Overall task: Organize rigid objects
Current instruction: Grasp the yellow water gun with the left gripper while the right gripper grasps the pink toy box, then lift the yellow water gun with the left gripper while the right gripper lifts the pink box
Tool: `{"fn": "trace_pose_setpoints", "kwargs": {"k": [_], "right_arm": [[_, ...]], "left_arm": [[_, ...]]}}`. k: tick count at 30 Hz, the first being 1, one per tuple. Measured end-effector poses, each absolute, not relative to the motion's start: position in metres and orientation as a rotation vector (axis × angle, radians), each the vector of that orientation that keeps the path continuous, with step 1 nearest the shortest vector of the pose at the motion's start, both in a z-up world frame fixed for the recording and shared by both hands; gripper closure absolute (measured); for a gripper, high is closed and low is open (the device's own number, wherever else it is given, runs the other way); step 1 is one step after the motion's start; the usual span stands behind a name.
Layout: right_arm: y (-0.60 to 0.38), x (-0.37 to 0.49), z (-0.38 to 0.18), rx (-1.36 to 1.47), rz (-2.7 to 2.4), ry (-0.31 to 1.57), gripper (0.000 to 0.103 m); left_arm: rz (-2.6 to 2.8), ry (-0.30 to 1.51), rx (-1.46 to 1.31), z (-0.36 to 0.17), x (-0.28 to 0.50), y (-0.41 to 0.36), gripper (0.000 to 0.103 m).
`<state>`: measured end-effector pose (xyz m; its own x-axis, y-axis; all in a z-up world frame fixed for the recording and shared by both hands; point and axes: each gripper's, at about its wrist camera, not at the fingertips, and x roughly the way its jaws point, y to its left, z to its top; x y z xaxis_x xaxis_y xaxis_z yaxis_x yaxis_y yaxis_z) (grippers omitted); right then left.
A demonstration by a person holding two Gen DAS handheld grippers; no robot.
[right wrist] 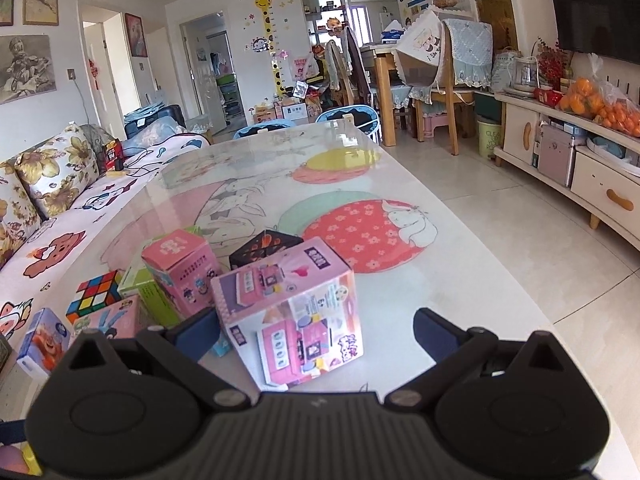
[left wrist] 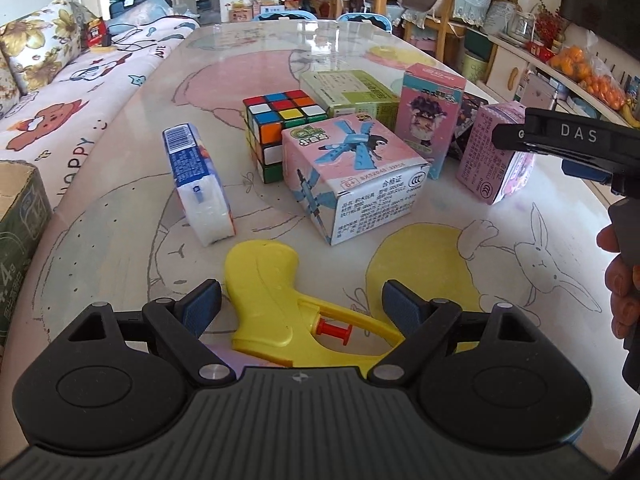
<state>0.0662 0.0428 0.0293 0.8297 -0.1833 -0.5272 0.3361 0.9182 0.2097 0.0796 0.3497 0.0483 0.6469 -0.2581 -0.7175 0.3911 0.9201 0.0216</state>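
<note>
My left gripper (left wrist: 302, 304) is open, with the yellow water pistol (left wrist: 280, 300) lying on the table between its blue pads, untouched. Behind it stand a pink dragonfly toy box (left wrist: 352, 176), a Rubik's cube (left wrist: 280, 128), a blue-white tissue pack (left wrist: 200, 184), a green box (left wrist: 352, 92) and a tall pink box (left wrist: 430, 112). My right gripper (right wrist: 316, 330) is open around a pink-purple house box (right wrist: 292, 312), which also shows in the left wrist view as the pink-purple box (left wrist: 492, 152). A dark box (right wrist: 260, 250) stands behind it.
The patterned glass-topped table (right wrist: 360, 168) stretches away bare beyond the boxes. A sofa (left wrist: 60, 112) runs along its left side. A cardboard box (left wrist: 16, 240) sits at the left edge. Tiled floor and a sideboard with oranges (right wrist: 600, 108) lie to the right.
</note>
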Motion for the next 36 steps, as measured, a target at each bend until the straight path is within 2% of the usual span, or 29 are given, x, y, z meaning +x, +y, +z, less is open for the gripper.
{"fn": "trace_pose_setpoints", "kwargs": {"k": [4,5,7,11,13,16,29,36], "right_arm": [[0.046,0.070,0.028,0.294,-0.276,0.539,0.001],[0.047,0.071,0.028,0.291,-0.274,0.540,0.001],[0.047,0.073,0.028,0.285,-0.271,0.542,0.001],[0.047,0.076,0.027,0.276,-0.269,0.546,0.001],[0.047,0.078,0.027,0.272,-0.272,0.550,0.001],[0.046,0.080,0.026,0.267,-0.277,0.558,0.001],[0.052,0.097,0.019,0.196,-0.258,0.583,0.001],[0.052,0.099,0.019,0.189,-0.239,0.578,0.022]], "left_arm": [[-0.336,0.769,0.168,0.049,0.079,0.356,0.002],[-0.324,0.764,0.162,0.049,0.081,0.358,0.006],[-0.305,0.760,0.153,0.050,0.084,0.360,0.021],[-0.299,0.752,0.161,0.049,0.087,0.356,0.031],[-0.312,0.746,0.171,0.050,0.086,0.353,0.042],[-0.322,0.741,0.184,0.050,0.082,0.351,0.052],[-0.340,0.737,0.173,0.049,0.082,0.358,0.054],[-0.339,0.719,0.152,0.052,0.080,0.360,0.054]]}}
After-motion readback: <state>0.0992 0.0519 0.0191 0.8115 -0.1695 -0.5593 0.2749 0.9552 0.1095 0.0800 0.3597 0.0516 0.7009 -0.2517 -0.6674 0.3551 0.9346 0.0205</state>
